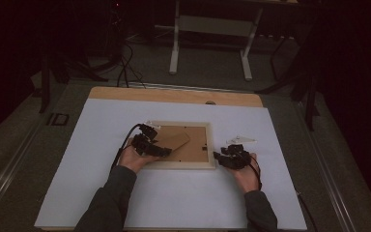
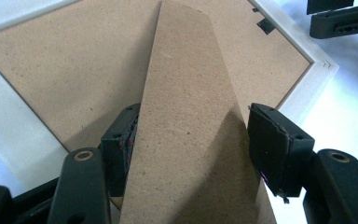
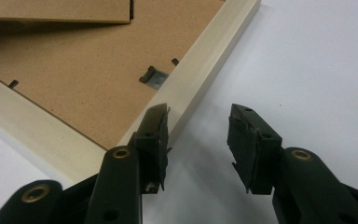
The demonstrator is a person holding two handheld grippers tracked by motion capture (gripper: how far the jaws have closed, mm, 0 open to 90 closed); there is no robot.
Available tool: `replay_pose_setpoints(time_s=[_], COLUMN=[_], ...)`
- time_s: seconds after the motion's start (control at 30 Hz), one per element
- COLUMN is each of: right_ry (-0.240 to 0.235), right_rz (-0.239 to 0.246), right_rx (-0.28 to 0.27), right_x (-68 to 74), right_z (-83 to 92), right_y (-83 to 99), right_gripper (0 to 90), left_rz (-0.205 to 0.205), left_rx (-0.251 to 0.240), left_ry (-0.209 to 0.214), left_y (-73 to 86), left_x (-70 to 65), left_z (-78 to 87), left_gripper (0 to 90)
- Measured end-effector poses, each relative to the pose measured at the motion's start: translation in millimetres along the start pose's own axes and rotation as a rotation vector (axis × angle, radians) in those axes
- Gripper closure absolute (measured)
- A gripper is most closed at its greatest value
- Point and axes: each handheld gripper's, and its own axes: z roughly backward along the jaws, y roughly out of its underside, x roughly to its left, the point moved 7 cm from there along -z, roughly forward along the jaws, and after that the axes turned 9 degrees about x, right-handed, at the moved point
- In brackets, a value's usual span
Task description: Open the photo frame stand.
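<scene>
The worktop (image 1: 101,193) carries a white sheet. At its centre a picture frame (image 1: 180,165) lies face down, brown backing up, long axis running 9 to 3 o'clock. On the backing, the fibreboard stand (image 2: 186,116) is a tapered flap whose long axis points toward 2 o'clock in the high view. The left hand-held gripper (image 2: 189,144) straddles the stand, its jaws not visibly pressing it. The right hand-held gripper (image 3: 198,140) is open beside the frame's right edge, nothing between its jaws.
</scene>
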Motion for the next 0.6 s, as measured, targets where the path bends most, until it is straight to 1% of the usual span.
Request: replay_pose_setpoints(time_s=[0.1,0.17,0.3,0.37,0.43,0.6], right_ry=[0.001,0.007,0.007,0.007,0.007,0.01], right_rz=[0.002,0.018,0.025,0.023,0.029,0.023], right_rx=[-0.002,0.0,-0.001,0.0,0.002,0.005], right_x=[1.6,4.5,6.1,6.8,6.6,5.0], right_z=[0.3,-0.4,-1.9,-2.8,-3.9,-6.4], right_y=[-2.8,-5.8,-9.0,-10.8,-12.2,-15.8], right_gripper=[57.0,56.9,56.8,56.8,56.7,56.7], left_rz=[-0.012,-0.021,-0.043,-0.054,-0.062,-0.093], left_rx=[-0.003,-0.005,-0.015,-0.014,-0.019,-0.036], left_ry=[-0.013,-0.02,-0.039,-0.048,-0.054,-0.079], left_y=[-0.4,-0.4,-0.9,-0.8,-1.1,-1.9], left_x=[-1.6,-2.4,-3.9,-4.4,-5.7,-9.4], left_z=[1.0,1.6,2.6,3.1,3.6,6.3], left_gripper=[40.1,40.0,40.0,40.0,40.0,40.0])
